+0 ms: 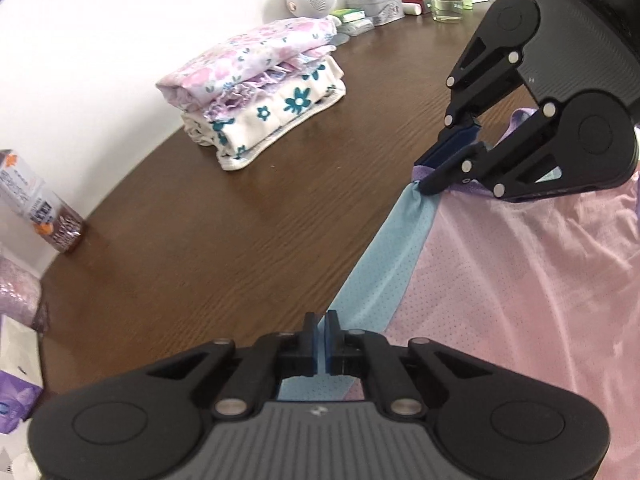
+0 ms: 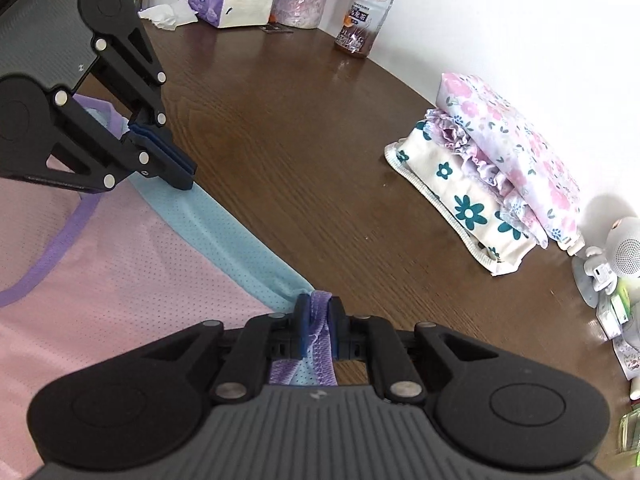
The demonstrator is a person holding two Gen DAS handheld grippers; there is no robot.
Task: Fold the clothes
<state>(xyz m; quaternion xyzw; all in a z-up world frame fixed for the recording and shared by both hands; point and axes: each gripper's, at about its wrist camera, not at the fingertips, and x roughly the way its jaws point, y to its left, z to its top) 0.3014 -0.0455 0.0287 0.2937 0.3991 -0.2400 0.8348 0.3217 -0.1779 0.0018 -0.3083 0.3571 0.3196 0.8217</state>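
Shirt (image 1: pixel 520 280) (pink) | left gripper (image 1: pixel 320 330), right gripper (image 2: pixel 318 320) clamp blue edge, seemingly taut

the bench (image 1: pixel 208 216) is dark wood-grain with a slight sheen. the garment (image 1: pixel 520 280) is thin pink mesh cloth, faintly shiny, with a light blue mesh panel (image 1: pixel 384 256) and lilac knit trim (image 2: pixel 44 272). the left claw (image 1: pixel 325 334) and right claw (image 2: pixel 319 322) are matt black plastic with bright metal pins and blue rubbery pads. the folded stack (image 1: pixel 256 92) is soft printed cotton-like cloth.
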